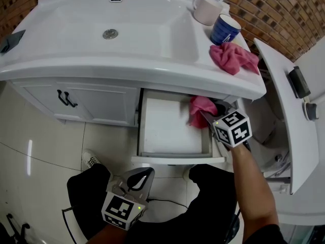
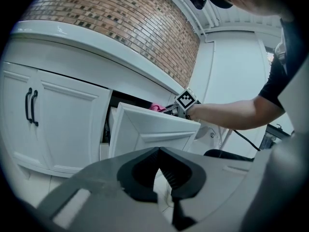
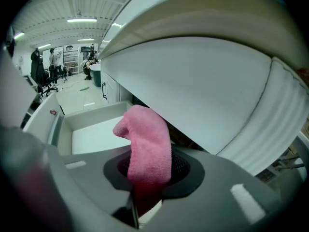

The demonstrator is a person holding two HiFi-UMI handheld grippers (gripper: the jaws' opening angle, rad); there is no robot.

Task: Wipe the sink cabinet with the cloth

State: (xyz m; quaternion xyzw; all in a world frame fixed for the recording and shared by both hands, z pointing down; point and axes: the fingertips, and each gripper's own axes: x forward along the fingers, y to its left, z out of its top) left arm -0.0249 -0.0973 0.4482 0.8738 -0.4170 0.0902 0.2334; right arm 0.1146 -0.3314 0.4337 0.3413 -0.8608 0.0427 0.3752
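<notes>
My right gripper point(image 1: 209, 117) is shut on a pink cloth point(image 1: 201, 110) at the back right corner of the open white drawer point(image 1: 170, 151). The right gripper view shows the pink cloth point(image 3: 145, 144) bulging up from between the jaws, just under the basin's white rim point(image 3: 203, 81), with the drawer point(image 3: 87, 129) beyond. My left gripper point(image 1: 138, 181) hangs low in front of the drawer, shut on nothing. From the left gripper view, the drawer front point(image 2: 149, 129) and the right gripper's marker cube point(image 2: 187, 99) are ahead. A second pink cloth point(image 1: 234, 57) lies on the sink top.
The white sink cabinet point(image 1: 76, 103) has closed doors with black handles point(image 1: 66, 99) on the left. A blue mug point(image 1: 224, 29) and a white cup point(image 1: 207, 9) stand on the countertop's right. An open white door point(image 1: 284, 111) stands on the right. My knees point(image 1: 96, 187) are below the drawer.
</notes>
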